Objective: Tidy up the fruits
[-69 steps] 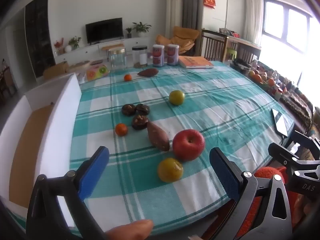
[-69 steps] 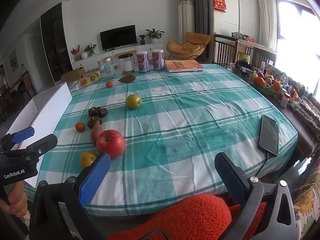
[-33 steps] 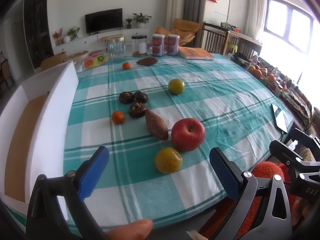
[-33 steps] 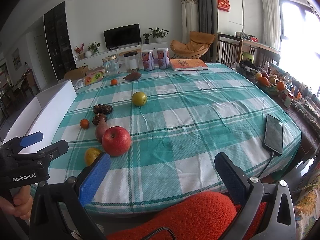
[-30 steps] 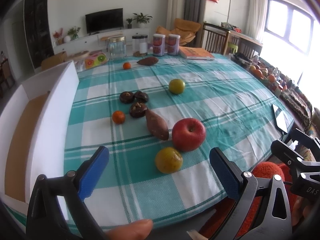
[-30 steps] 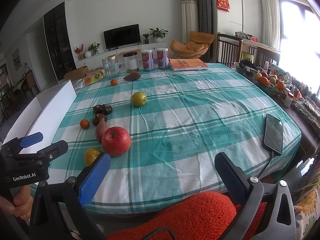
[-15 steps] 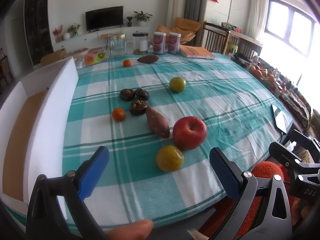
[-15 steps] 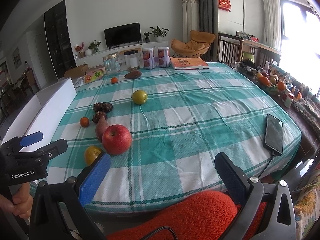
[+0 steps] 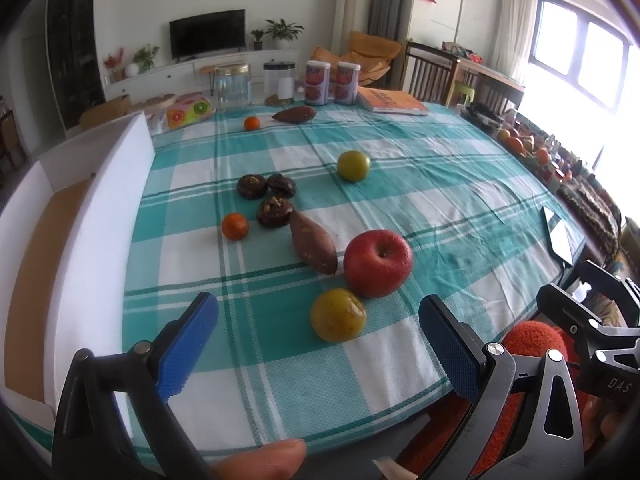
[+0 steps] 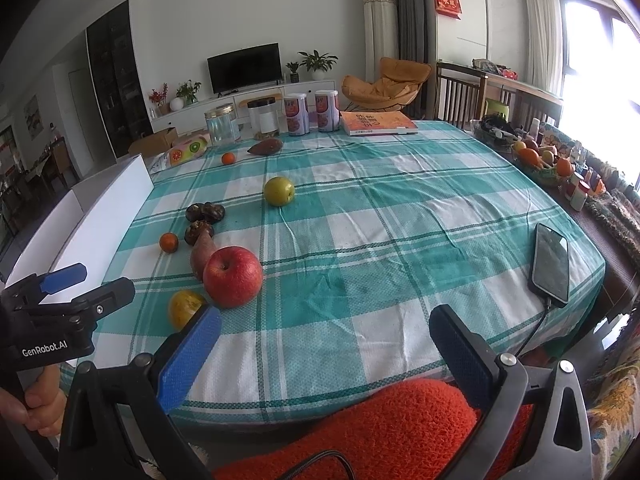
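A red apple (image 9: 377, 262) (image 10: 233, 276) lies near the table's front edge, with a yellow fruit (image 9: 338, 314) (image 10: 185, 308) just in front of it and a sweet potato (image 9: 312, 241) (image 10: 202, 252) behind it. Farther back are three dark brown pieces (image 9: 264, 197), a small orange (image 9: 235, 226) (image 10: 168, 242), a green-yellow fruit (image 9: 353, 165) (image 10: 279, 191), another small orange (image 9: 252, 123) and a second sweet potato (image 9: 295, 114). My left gripper (image 9: 318, 334) hangs open before the yellow fruit, holding nothing. My right gripper (image 10: 326, 346) stands open over the front edge, empty.
A white box (image 9: 100, 216) (image 10: 100, 216) with a brown bottom stands along the table's left side. Jars (image 9: 233, 86), cans (image 9: 317, 82) and an orange book (image 9: 390, 101) line the far edge. A phone (image 10: 551, 262) on a cable lies at the right edge. An orange cushion (image 10: 384, 428) sits below.
My left gripper has crept forward and a little lower toward the fruit; the yellow fruit and apple look larger. The right gripper has barely shifted. No fruit has moved.
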